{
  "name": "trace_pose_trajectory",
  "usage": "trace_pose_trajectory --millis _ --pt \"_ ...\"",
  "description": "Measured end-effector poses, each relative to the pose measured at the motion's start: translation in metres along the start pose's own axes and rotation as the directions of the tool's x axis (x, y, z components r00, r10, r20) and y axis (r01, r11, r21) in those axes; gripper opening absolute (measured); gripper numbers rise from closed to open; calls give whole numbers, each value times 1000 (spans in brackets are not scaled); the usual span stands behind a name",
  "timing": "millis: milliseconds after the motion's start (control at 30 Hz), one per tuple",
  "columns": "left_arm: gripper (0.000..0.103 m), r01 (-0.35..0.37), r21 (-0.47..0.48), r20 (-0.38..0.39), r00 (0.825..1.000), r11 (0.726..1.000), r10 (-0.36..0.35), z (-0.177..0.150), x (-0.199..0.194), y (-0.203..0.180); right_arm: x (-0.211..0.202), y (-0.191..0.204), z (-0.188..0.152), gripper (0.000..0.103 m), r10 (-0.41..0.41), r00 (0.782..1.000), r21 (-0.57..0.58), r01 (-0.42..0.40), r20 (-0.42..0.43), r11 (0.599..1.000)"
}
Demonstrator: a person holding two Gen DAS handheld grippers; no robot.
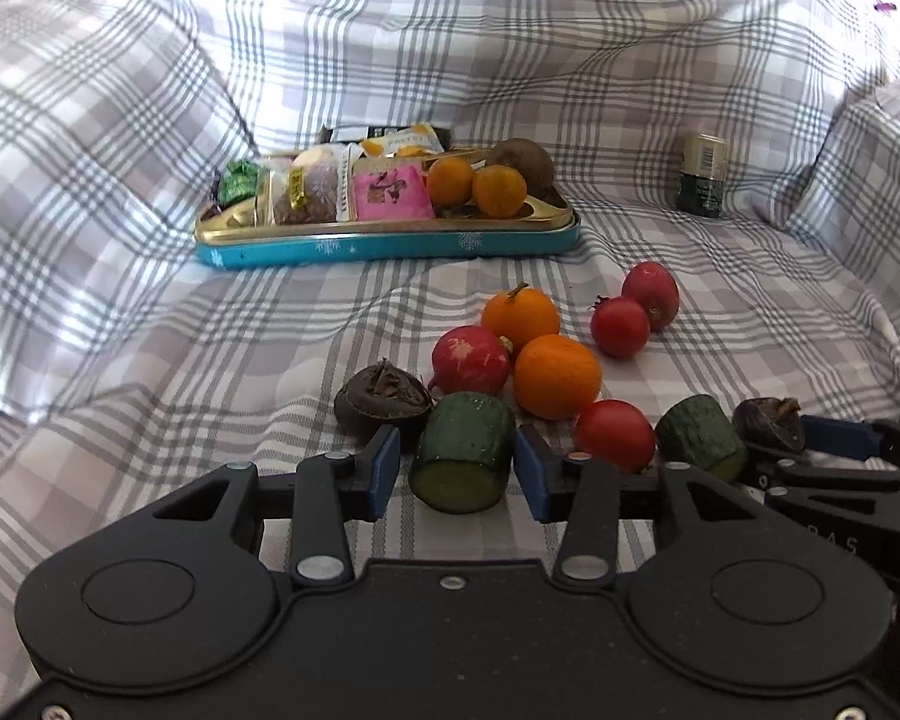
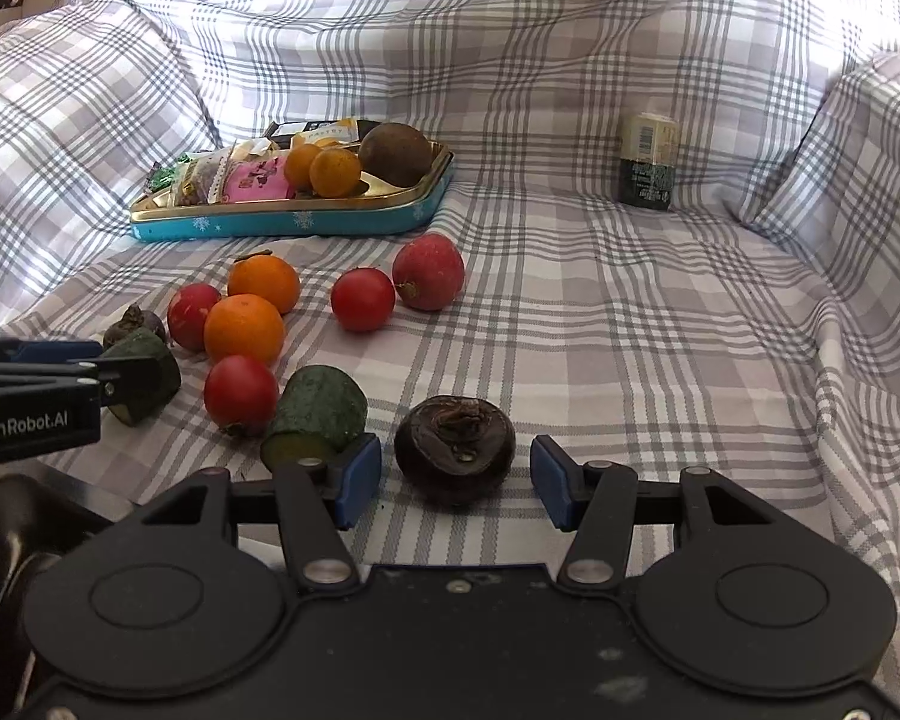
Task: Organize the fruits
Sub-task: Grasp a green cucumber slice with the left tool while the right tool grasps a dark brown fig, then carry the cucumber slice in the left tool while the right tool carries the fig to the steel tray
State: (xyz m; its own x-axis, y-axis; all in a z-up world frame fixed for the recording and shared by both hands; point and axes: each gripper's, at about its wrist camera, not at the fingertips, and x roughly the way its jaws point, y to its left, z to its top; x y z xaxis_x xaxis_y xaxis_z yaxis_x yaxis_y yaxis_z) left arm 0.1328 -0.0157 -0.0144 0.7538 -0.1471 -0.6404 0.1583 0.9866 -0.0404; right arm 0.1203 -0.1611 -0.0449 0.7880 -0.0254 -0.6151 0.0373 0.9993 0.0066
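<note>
My left gripper [image 1: 456, 471] is open around a green cucumber piece [image 1: 463, 450] lying on the checked cloth; its pads do not visibly press it. My right gripper [image 2: 456, 477] is open around a dark brown round fruit [image 2: 455, 447], with gaps on both sides. Between them lie a red tomato [image 1: 615, 435], a second cucumber piece [image 2: 315, 417], two oranges [image 1: 555, 375], a red radish [image 1: 471, 360] and another dark fruit [image 1: 383, 399]. Further off lie a tomato [image 2: 363, 299] and a red radish [image 2: 428, 271].
A blue and gold tin tray [image 1: 390, 240] at the back holds snack packets, two small oranges [image 1: 498, 191] and a brown fruit [image 2: 396, 154]. A small dark can [image 2: 648, 159] stands at the back right. Cloth-covered cushions rise on the left, back and right.
</note>
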Motion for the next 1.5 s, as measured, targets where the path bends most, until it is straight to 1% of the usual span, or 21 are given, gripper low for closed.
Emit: trace_pose_trajectory --millis 67,167,200,400,567,667,700,767,800,933,1100,1233,1500 --pt "53 0 0 -6 1000 1000 0 -1 4 -1 1 -1 1 56 3 1000 8 -3 -1 1000" --pt "53 -27 30 -37 999 999 28 -4 13 -5 3 -1 0 57 9 1000 15 -9 0 1000" --pt "53 -31 34 -33 999 999 32 -5 14 -5 3 -1 1 58 11 1000 17 -11 0 1000" --pt "53 -25 9 -32 999 1000 26 -4 14 -1 4 1 -1 59 7 1000 4 -7 7 1000" --pt "53 -46 23 -33 998 999 47 -2 17 -4 4 3 -2 55 -17 1000 -16 17 10 1000" --pt "52 -52 20 -29 998 998 53 0 19 -5 4 1 -1 54 -22 1000 -11 22 11 1000" --pt "50 -52 19 -25 998 998 52 0 20 -5 3 0 -2 53 -22 1000 -8 22 11 1000" --pt "48 -45 17 -19 999 999 45 0 20 -5 3 -1 -2 51 -18 1000 -5 18 12 1000" --pt "47 -42 14 -16 999 999 42 0 20 -4 2 -2 -2 44 -13 1000 -1 13 13 1000" --pt "47 -30 -10 -7 1000 1000 30 0 18 -1 2 -3 -1 44 -5 1000 10 5 13 1000" --pt "47 -33 -31 24 999 999 33 2 13 1 2 -6 0 44 -12 1000 38 12 12 999" --pt "47 -35 -5 27 999 999 35 0 12 -3 2 -4 -1 44 -29 999 29 29 13 999" --pt "47 -27 58 98 995 998 21 -4 -2 -12 -1 -5 0 44 -48 998 41 47 36 998"
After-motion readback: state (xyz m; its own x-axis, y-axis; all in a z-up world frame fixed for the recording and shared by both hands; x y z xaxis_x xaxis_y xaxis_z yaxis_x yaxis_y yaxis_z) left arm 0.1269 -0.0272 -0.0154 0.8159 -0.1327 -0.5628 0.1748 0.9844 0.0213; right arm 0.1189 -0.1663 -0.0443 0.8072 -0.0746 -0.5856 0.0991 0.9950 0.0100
